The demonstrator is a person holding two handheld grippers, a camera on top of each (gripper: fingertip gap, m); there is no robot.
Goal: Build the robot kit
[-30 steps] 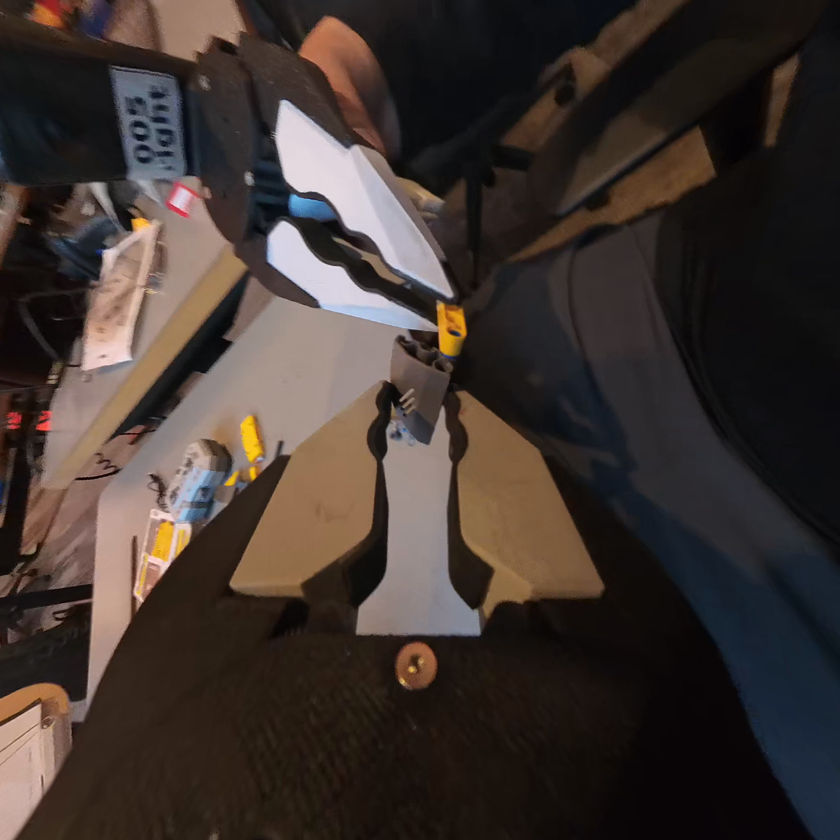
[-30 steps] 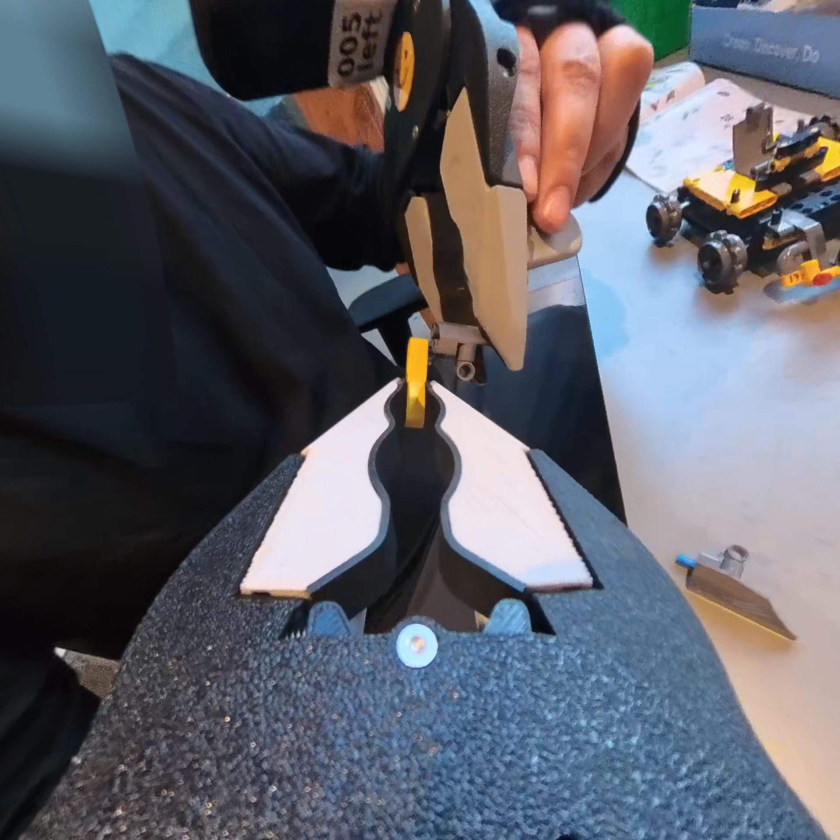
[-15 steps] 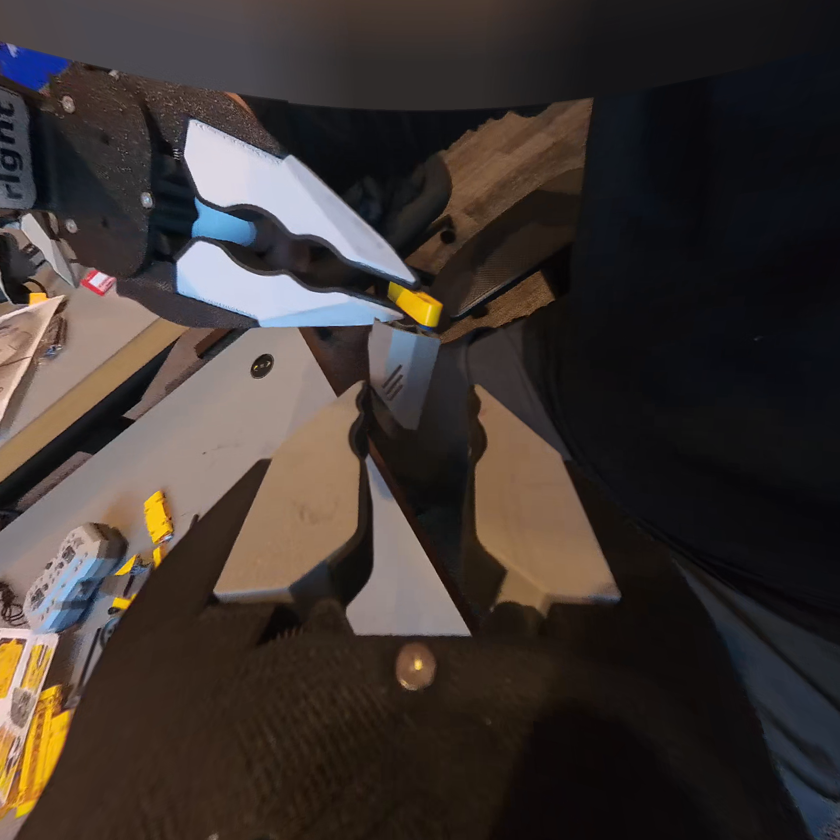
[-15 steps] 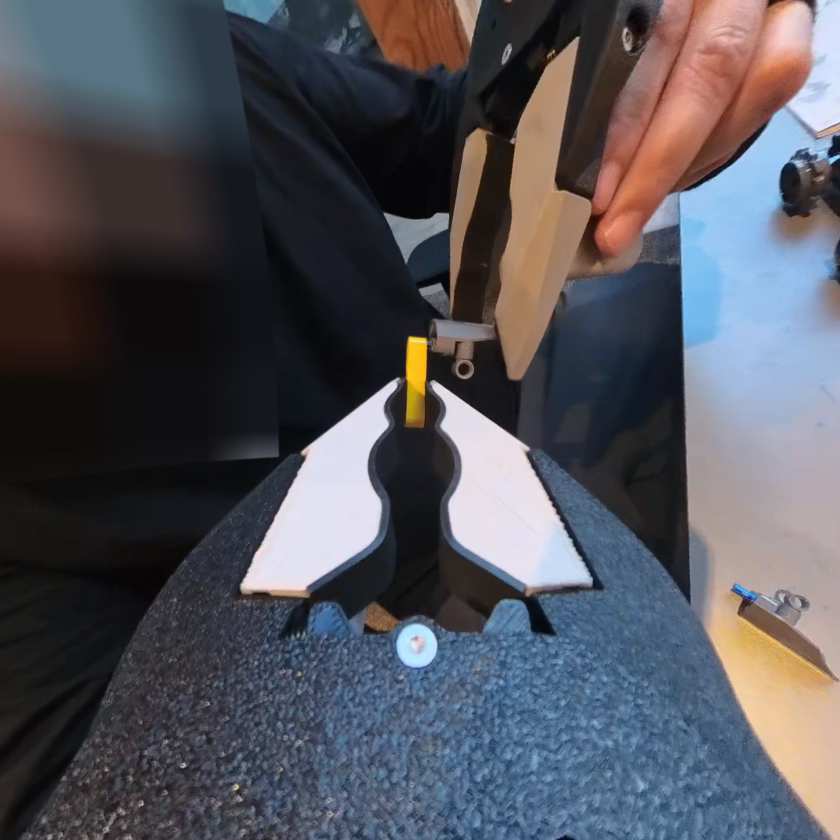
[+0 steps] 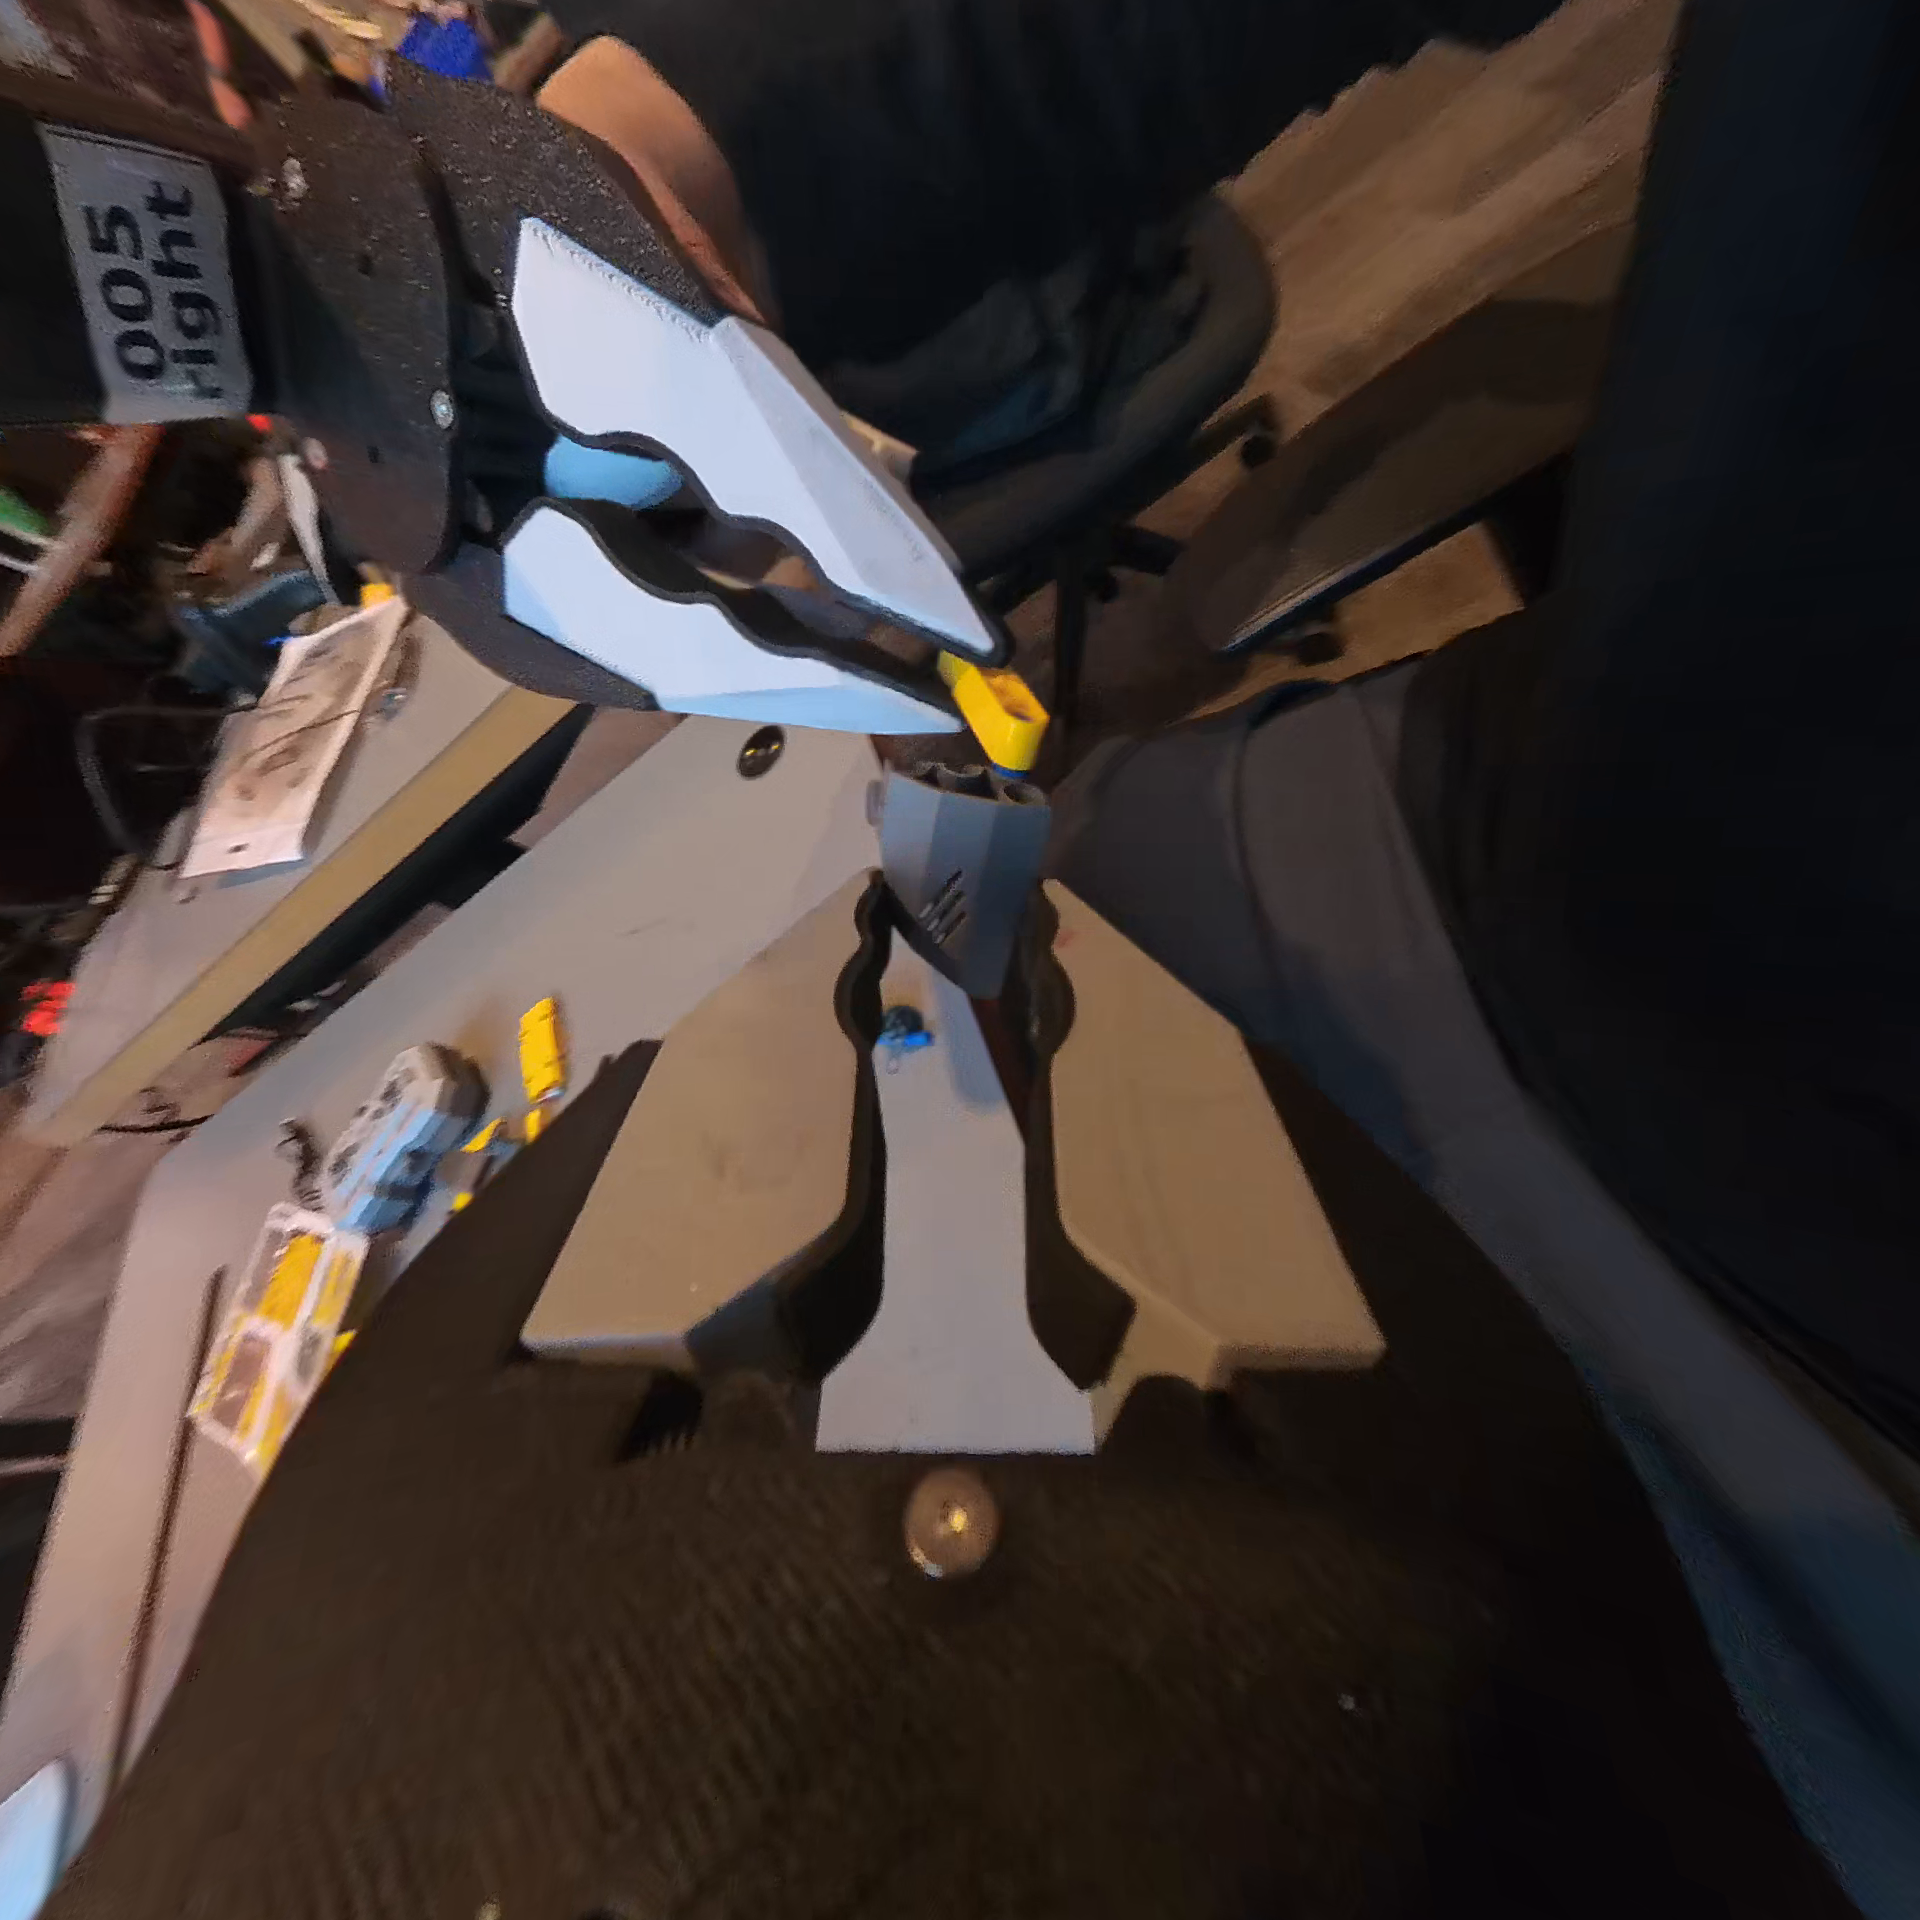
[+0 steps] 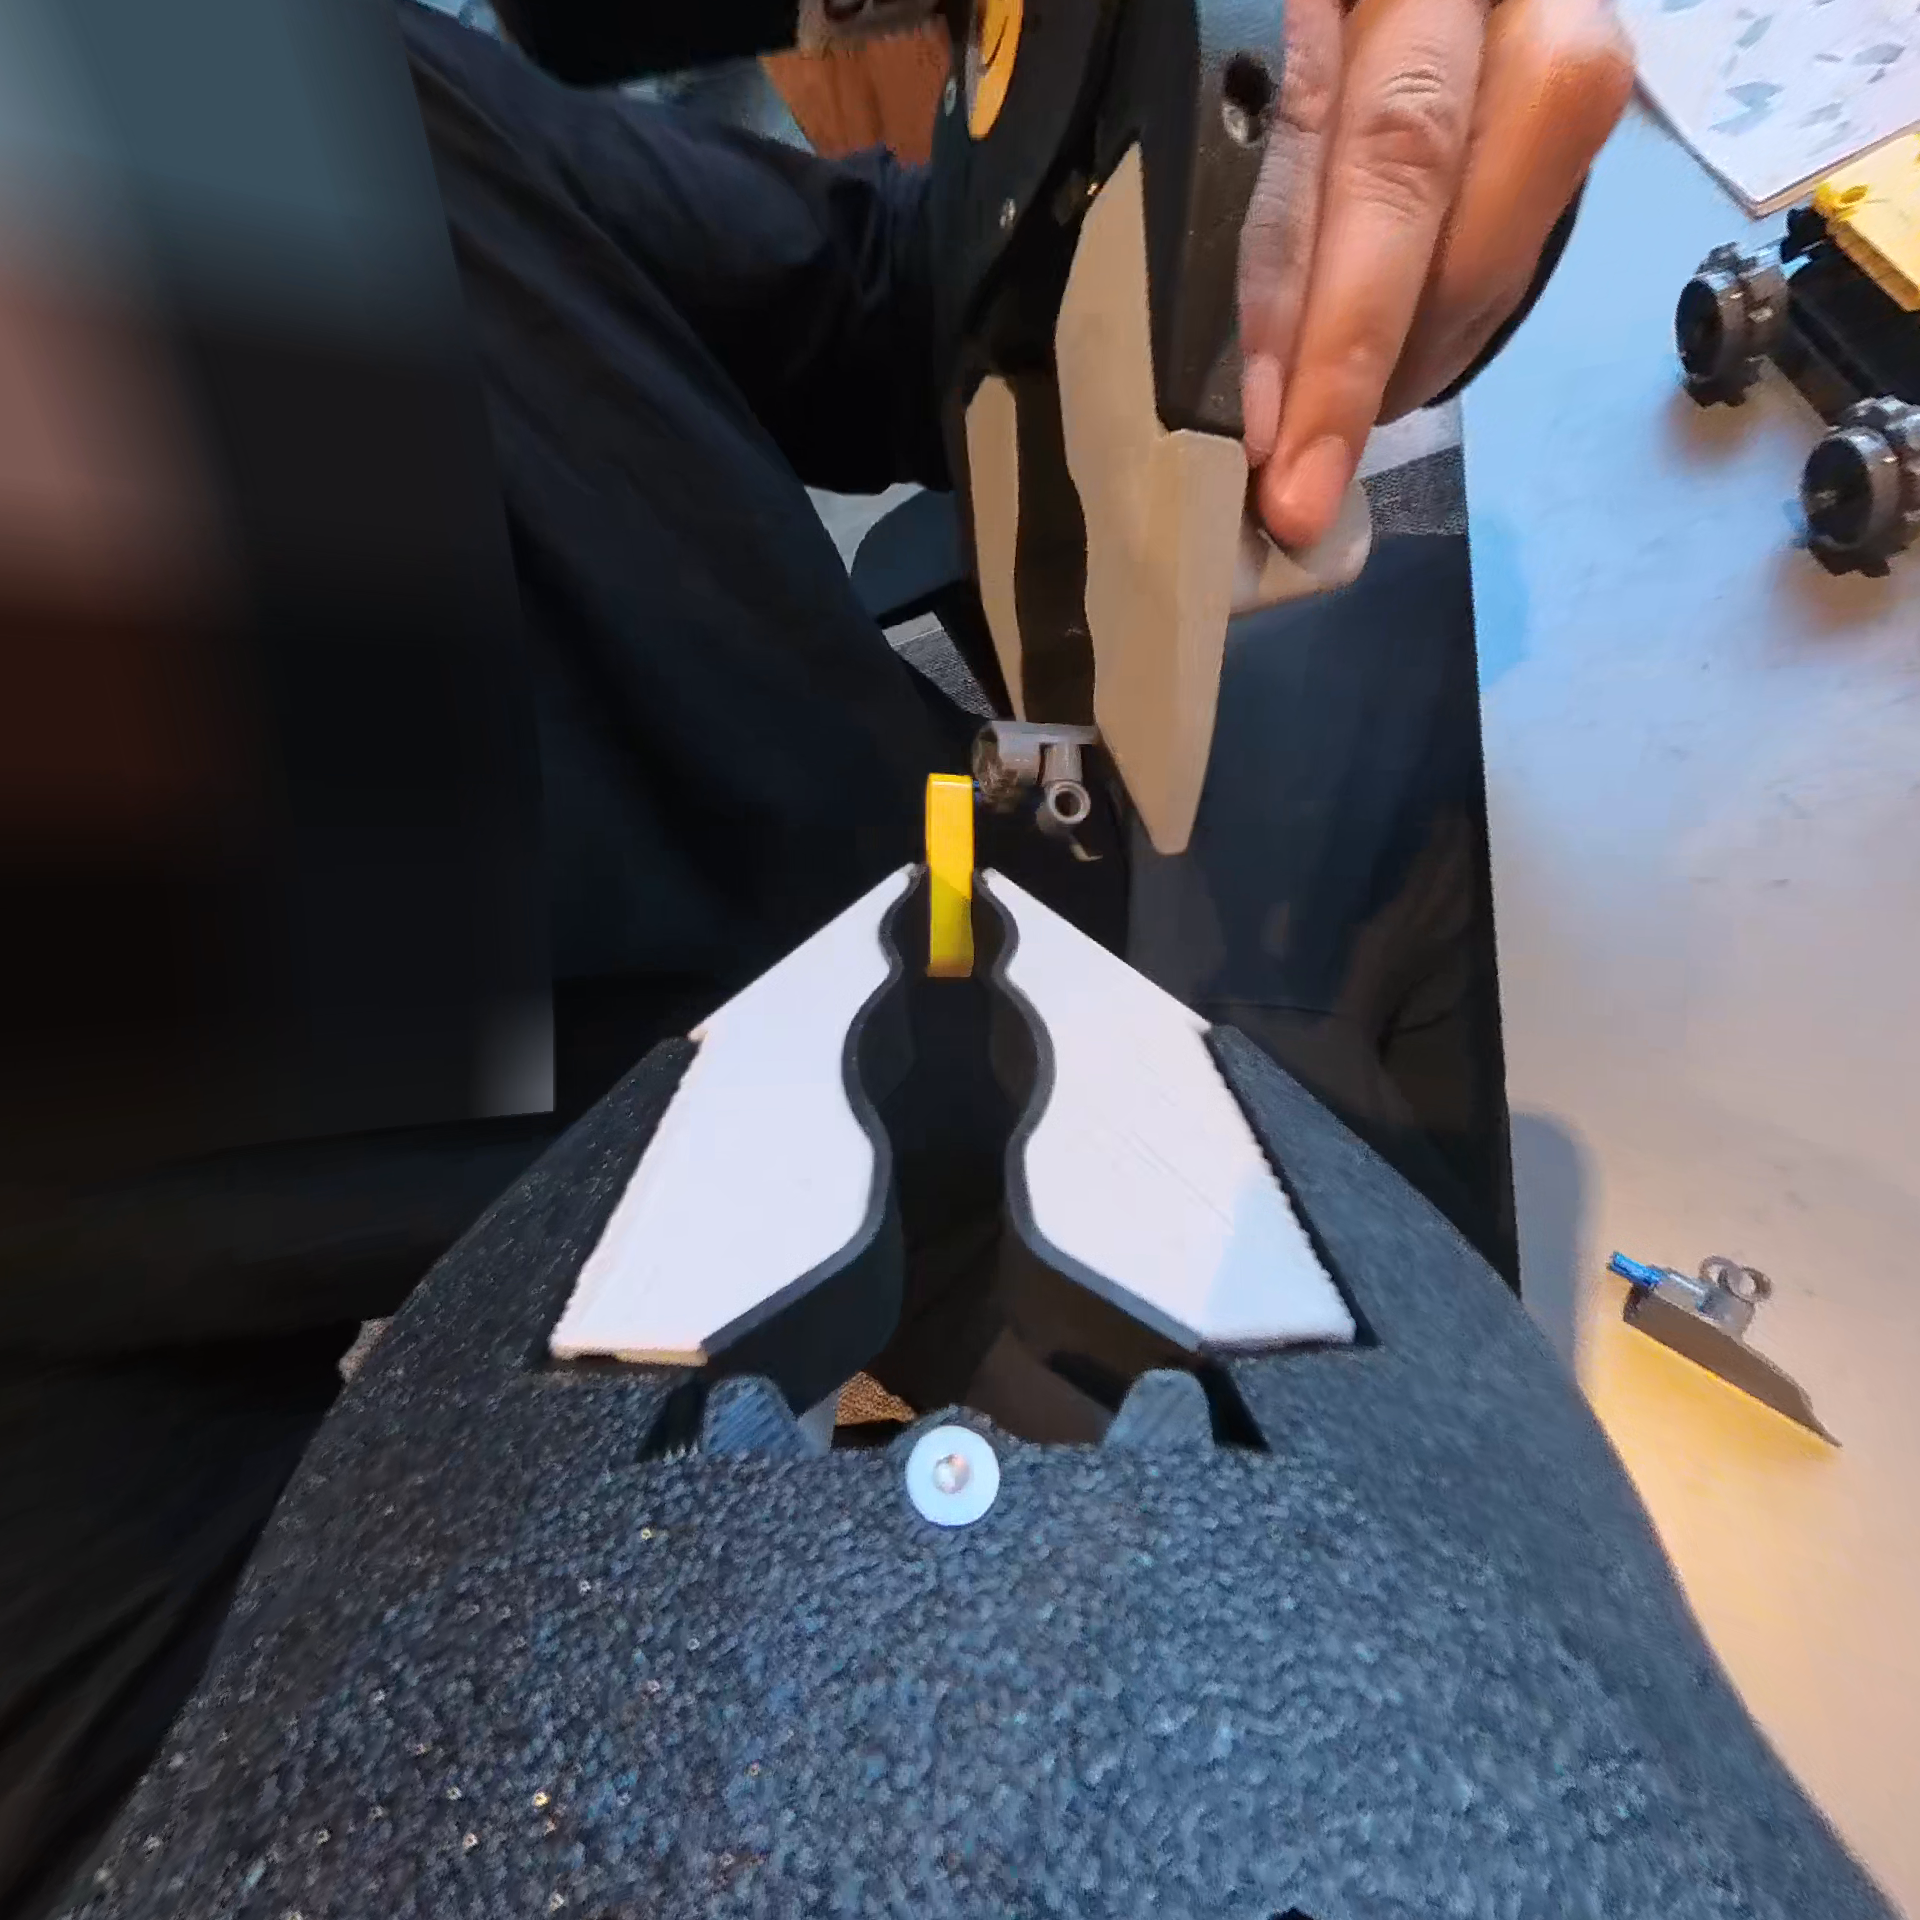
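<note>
While our left gripper (image 5: 951,914) clamps a grey panel (image 5: 961,878), our right gripper (image 6: 948,878) pinches a yellow beam (image 6: 950,883) just beside it, off the desk (image 6: 1683,831) edge.

A: What is clamped where?
B: A small yellow beam (image 6: 950,875), standing upright, is pinched in the right gripper (image 6: 948,883). A grey wedge-shaped panel (image 5: 961,875) is pinched in the left gripper (image 5: 961,914).
A: Touching?
B: Just beside each other; contact unclear.
</note>
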